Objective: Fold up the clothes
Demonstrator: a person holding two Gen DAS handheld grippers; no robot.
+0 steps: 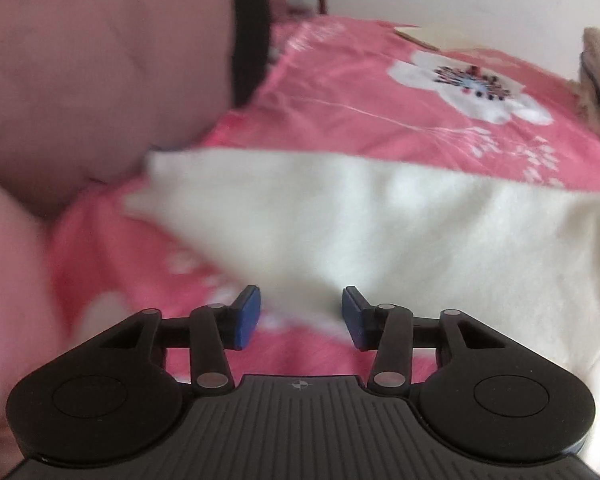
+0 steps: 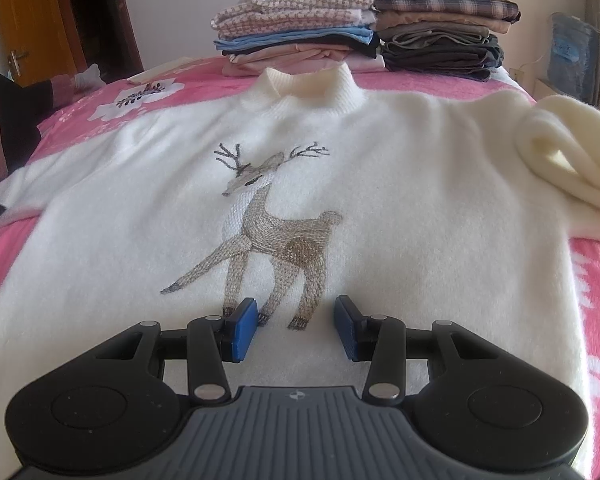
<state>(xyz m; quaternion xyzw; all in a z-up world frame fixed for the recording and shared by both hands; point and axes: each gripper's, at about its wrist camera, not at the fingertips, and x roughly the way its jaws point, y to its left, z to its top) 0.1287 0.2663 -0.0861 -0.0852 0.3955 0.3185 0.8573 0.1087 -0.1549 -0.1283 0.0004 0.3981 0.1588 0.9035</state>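
A cream sweater (image 2: 400, 184) with an embroidered deer (image 2: 276, 232) lies face up and spread flat on a pink bed cover (image 2: 16, 236). Its right sleeve (image 2: 568, 156) is bunched in folds at the shoulder. Its left sleeve (image 1: 340, 216) stretches across the left wrist view. My right gripper (image 2: 296, 328) is open and empty, low over the sweater's hem below the deer's legs. My left gripper (image 1: 301, 318) is open and empty, just above the edge of the left sleeve. The left wrist view is blurred.
Two stacks of folded clothes (image 2: 360, 40) stand behind the sweater's collar at the back of the bed. A person's pink-clad body (image 1: 80, 80) fills the left of the left wrist view. A wooden door (image 2: 28, 20) is at far left. The cover (image 1: 380, 112) has white flower prints.
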